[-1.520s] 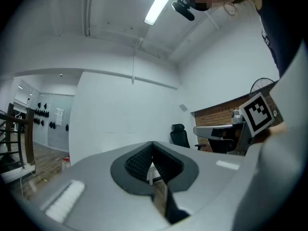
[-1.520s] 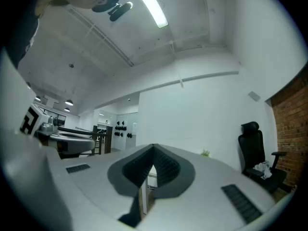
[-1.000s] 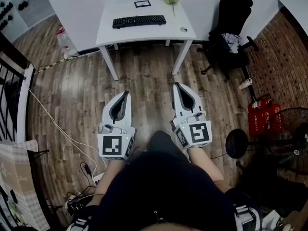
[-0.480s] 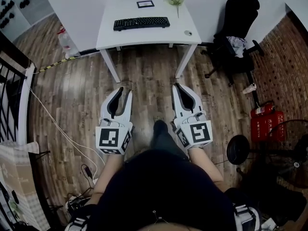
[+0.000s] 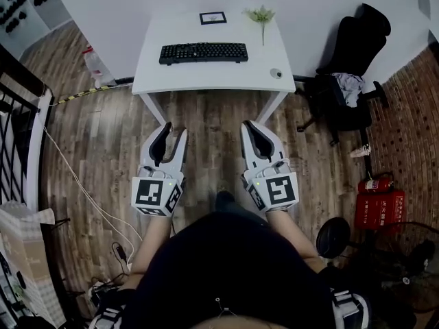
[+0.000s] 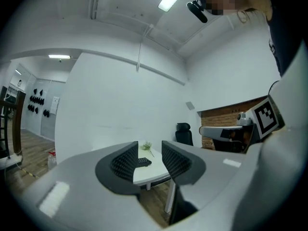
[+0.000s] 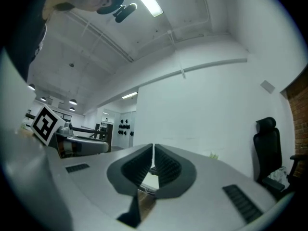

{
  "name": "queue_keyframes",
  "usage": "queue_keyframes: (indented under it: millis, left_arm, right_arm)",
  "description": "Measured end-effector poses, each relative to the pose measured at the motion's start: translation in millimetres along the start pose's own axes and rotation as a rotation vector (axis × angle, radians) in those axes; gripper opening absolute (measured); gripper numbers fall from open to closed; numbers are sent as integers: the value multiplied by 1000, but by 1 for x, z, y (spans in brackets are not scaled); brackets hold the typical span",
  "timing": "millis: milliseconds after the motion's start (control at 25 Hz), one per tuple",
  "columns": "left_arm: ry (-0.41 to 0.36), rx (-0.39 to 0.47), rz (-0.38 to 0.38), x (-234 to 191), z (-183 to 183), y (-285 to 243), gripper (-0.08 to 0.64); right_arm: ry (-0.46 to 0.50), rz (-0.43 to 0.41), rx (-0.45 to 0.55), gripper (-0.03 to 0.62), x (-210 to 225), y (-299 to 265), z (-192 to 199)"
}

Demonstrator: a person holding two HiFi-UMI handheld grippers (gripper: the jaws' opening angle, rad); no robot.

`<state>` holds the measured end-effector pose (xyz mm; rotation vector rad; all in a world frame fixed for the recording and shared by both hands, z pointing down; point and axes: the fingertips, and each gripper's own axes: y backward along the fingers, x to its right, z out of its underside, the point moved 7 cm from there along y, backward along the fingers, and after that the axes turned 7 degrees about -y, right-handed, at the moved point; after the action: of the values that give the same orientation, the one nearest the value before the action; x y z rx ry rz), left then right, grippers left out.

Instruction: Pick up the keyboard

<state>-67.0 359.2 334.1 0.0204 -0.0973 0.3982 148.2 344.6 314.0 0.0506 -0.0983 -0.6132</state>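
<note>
The black keyboard [image 5: 204, 52] lies across the middle of a white table [image 5: 206, 79] against the far wall. Both grippers hover level over the wooden floor, short of the table's front edge and well away from the keyboard. My left gripper [image 5: 175, 130] has its jaws opening, with nothing between them; in the left gripper view the keyboard [image 6: 143, 161] shows far off through the gap of that gripper [image 6: 150, 150]. My right gripper [image 5: 247, 124] is shut and empty, and its pads meet in the right gripper view [image 7: 153, 150].
On the table stand a small picture frame [image 5: 213, 18], a green sprig [image 5: 262, 16] and a small round object [image 5: 276, 73]. A black office chair [image 5: 350, 67] is at the right, red canisters [image 5: 381, 204] beyond it. A cable [image 5: 75, 177] and a railing [image 5: 17, 129] lie at the left.
Both grippers have moved forward toward the table, which now sits nearer in the head view. The left jaws have gone from shut to parted; the right stay shut.
</note>
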Motion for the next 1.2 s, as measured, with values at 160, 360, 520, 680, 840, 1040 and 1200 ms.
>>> queue_keyframes:
  millis: [160,360,520,680,840,1040,1200]
  left_arm:
    - [-17,25,-23,-13,-3,-46,138]
    - [-40,81,-36,-24,-11,-89,138]
    - [-49,57,-51,-31,-7,-108,138]
    - [-24,38,-63,-43,0,-119,138]
    - [1,11,-71,-64,12,-132,138]
    - [8,-16,-81,-104,28,-156,138]
    - [19,-54,-66,-140,44,-188,138]
  right_arm:
    - [1,-39,-5,12,38,-40,-2]
    - [4,-85,-8,12,76,-80,-3]
    - [-5,-99,-8,12,92,-99,0]
    - [-16,-114,-21,12,98,-115,8]
    - [-18,-135,-32,12,100,-133,16]
    - [-30,-118,-46,11,106,-172,31]
    - [-31,-108,-56,12,116,-216,43]
